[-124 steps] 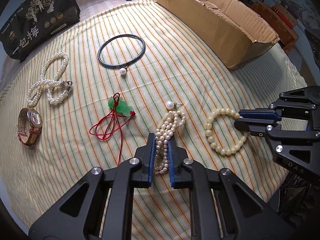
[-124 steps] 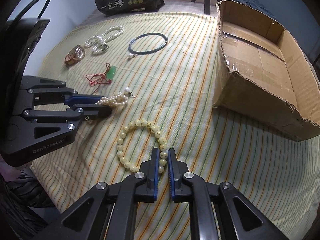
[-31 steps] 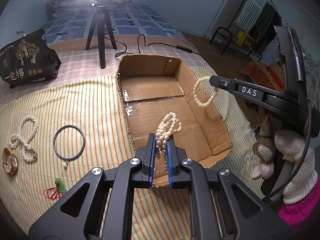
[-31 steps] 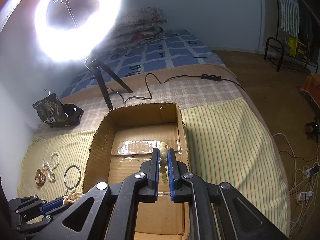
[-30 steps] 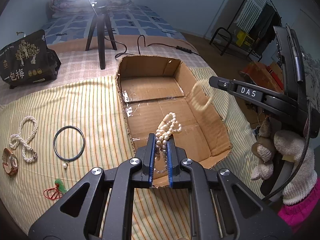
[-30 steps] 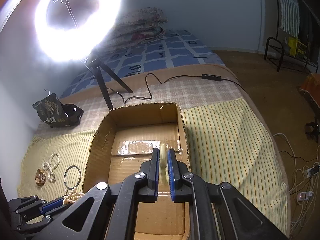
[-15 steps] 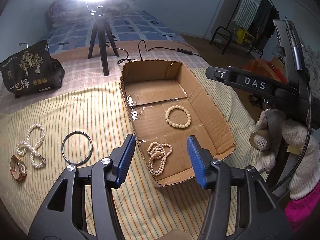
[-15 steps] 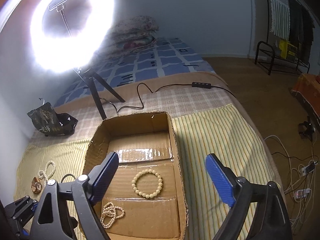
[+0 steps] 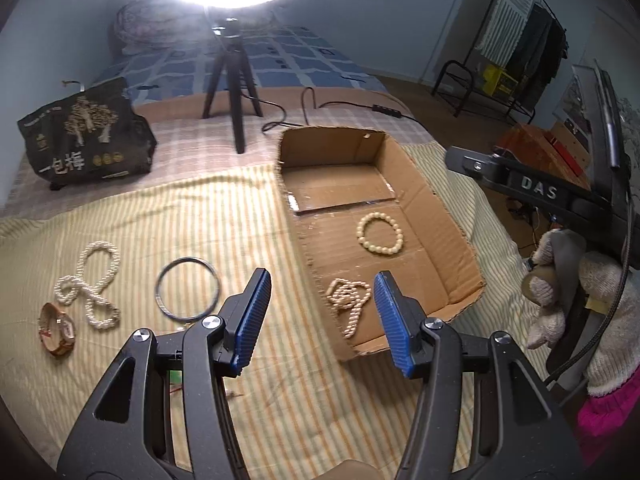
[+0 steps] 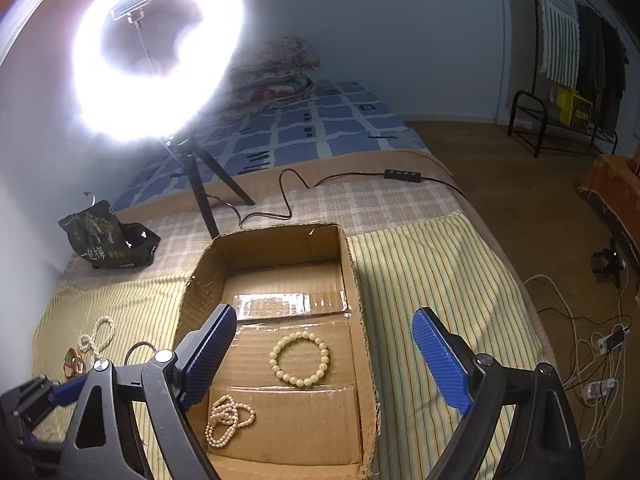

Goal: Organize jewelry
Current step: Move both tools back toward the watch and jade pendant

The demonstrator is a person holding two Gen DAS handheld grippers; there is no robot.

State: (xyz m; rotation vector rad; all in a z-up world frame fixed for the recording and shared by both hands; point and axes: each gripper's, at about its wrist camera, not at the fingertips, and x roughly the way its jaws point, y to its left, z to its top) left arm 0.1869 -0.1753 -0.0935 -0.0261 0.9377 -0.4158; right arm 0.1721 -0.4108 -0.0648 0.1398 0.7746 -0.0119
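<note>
A cardboard box (image 9: 448, 232) (image 10: 356, 292) lies open on the striped cloth. Inside it lie a cream bead bracelet (image 9: 380, 233) (image 10: 299, 357) and a bundled pearl strand (image 9: 349, 301) (image 10: 228, 421). My left gripper (image 9: 320, 320) is open and empty, held above the box's near left corner. My right gripper (image 10: 320, 356) is open and empty above the box. On the cloth left of the box lie a dark bangle (image 9: 188, 292), a white pearl necklace (image 9: 90, 280) (image 10: 96, 334) and a watch (image 9: 56, 328) (image 10: 74, 364).
A ring light on a black tripod (image 9: 232, 76) (image 10: 200, 192) stands behind the box, with a cable (image 10: 288, 196) across the bed. A black printed bag (image 9: 86, 140) (image 10: 106, 240) sits at the back left. The bed edge drops off to the right.
Both grippers have opened and let go: the pearl strand and the bead bracelet dropped into the box. Over the last half second both grippers lifted and drew back slightly.
</note>
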